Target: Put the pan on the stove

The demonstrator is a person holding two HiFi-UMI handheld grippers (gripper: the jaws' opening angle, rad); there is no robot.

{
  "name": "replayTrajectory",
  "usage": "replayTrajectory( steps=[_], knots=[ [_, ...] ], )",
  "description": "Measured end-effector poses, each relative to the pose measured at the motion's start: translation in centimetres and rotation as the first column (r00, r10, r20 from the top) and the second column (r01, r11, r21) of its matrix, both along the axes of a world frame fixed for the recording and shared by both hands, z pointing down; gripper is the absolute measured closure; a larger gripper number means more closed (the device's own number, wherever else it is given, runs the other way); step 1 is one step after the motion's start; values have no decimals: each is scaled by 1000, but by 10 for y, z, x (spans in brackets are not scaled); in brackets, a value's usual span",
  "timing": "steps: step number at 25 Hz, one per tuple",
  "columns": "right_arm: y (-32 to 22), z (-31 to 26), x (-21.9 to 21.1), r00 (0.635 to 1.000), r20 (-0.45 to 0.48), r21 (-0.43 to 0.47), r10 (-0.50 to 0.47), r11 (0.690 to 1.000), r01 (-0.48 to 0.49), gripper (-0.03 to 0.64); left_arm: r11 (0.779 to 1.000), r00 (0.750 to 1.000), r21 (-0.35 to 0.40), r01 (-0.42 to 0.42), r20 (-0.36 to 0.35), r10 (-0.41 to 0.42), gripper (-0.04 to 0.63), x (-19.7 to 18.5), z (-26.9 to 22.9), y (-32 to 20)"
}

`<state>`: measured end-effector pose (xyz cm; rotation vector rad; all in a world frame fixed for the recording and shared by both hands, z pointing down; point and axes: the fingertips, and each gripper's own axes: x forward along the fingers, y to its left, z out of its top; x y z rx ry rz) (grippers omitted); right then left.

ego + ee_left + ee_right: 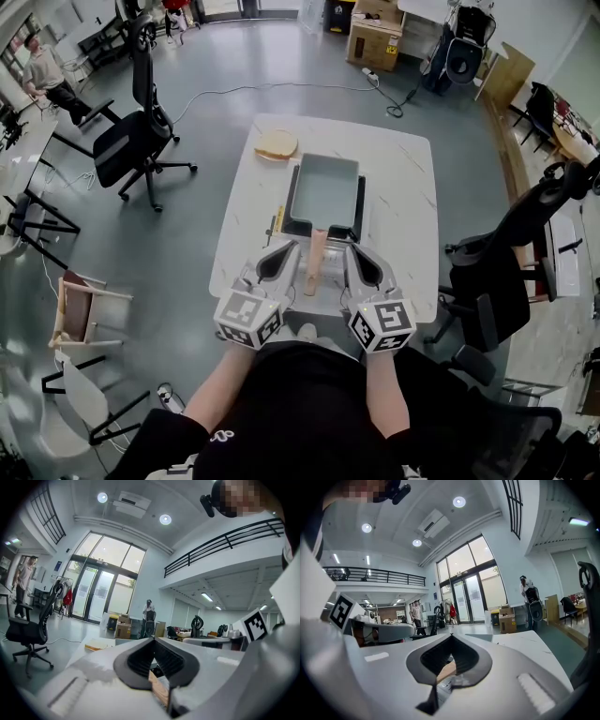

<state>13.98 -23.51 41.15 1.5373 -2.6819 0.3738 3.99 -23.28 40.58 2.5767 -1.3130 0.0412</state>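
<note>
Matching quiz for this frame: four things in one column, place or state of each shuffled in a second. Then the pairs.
1. pan
2. tan slab
3. left gripper
4. black chair

A. on the floor, left of the table
B. shut, just left of the handle
C. far left corner of the table
D. middle of the table, handle toward the person

Pairs: 1-D, 2-C, 3-B, 4-A
</note>
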Motion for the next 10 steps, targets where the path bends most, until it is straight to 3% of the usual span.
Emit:
replayTrajectory(
  steps=[10],
  knots=[
    [1,1,0,1000,-17,6,-1,1000,1,629,1000,1000,-5,-5,-3,5,594,2,3,1]
  ],
)
